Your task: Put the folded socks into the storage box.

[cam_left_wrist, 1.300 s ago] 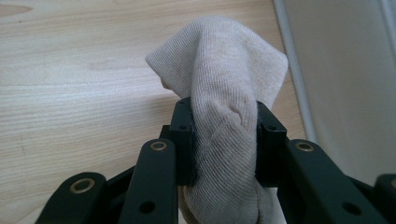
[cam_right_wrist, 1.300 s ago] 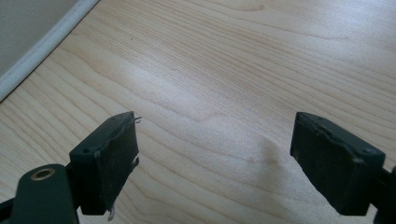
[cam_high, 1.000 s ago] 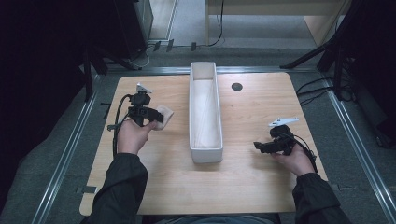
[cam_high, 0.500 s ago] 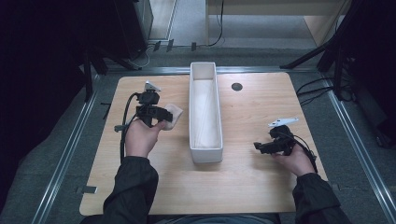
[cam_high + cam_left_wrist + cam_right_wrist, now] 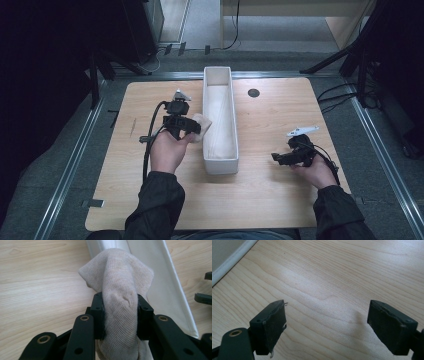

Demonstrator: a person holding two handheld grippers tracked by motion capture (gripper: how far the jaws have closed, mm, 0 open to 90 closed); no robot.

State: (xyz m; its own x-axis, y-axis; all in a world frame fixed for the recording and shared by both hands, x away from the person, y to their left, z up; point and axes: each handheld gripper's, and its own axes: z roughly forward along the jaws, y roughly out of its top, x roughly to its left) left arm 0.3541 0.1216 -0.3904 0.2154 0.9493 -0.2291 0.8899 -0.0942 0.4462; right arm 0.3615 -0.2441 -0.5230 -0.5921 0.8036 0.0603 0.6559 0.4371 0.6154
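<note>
A beige knitted cloth (image 5: 203,121) is pinched in my left gripper (image 5: 193,128), right beside the left wall of the long white bin (image 5: 220,165). In the left gripper view the cloth (image 5: 117,285) bulges up between the two black pads, with my left gripper (image 5: 120,315) shut on it and the bin (image 5: 160,277) just behind. My right gripper (image 5: 276,158) rests low over the table to the right of the bin. In the right gripper view my right gripper (image 5: 327,325) has its jaws apart, with only bare wood between them.
The wooden table (image 5: 280,200) has a small dark round hole (image 5: 253,92) near its far edge. A corner of the white bin (image 5: 227,260) lies at the upper left of the right gripper view. Metal rails and dark floor surround the table.
My left hand has carried the cloth to the right, from the table's left part up to the bin's left wall, rising a little. The right hand has stayed put.
</note>
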